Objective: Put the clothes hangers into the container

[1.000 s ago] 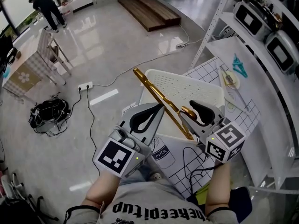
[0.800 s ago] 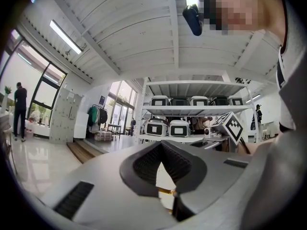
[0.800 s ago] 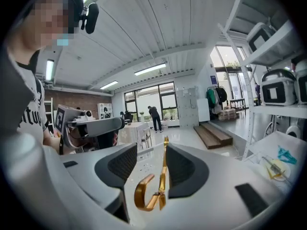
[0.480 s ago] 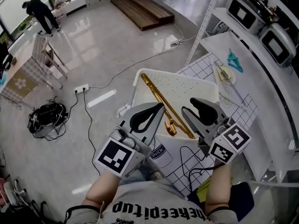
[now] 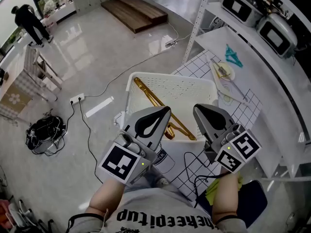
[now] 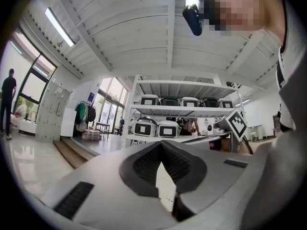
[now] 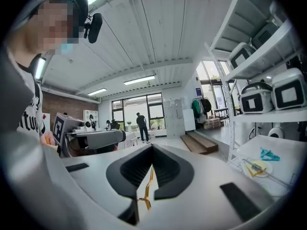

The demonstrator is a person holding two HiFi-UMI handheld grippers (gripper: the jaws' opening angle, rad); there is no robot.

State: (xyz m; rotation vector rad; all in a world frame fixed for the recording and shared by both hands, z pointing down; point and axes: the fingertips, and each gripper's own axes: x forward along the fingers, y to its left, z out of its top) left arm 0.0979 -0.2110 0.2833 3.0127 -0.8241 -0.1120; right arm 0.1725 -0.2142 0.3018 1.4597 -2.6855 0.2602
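since a second ago the gold hanger (image 5: 154,101) has gone from being held up over the container (image 5: 192,92) by its hook end, close to the right gripper (image 5: 201,111), to lying inside the container. the right jaws have just been closing and now stand pressed together with nothing between them. in the right gripper view (image 7: 152,152) only a thin slit is left below the pads, and through it a bit of the gold hanger (image 7: 149,178) shows further down.

the hanger lies slantwise across the white perforated container, one end near the far left corner and the hook towards the near wall, just ahead of both grippers. the left gripper (image 5: 163,113) hangs above the near left corner of the container, its jaws also pressed together and holding nothing. in the left gripper view (image 6: 162,150) the pads meet, with the white dotted container (image 6: 165,188) visible through the slit beneath.

the container sits at the left edge of a worktop covered by a checked cloth (image 5: 243,108). well apart, on the white shelf to the right, lies a teal hanger (image 5: 233,57). a person (image 5: 29,23) stands far off on the shiny floor, top left.
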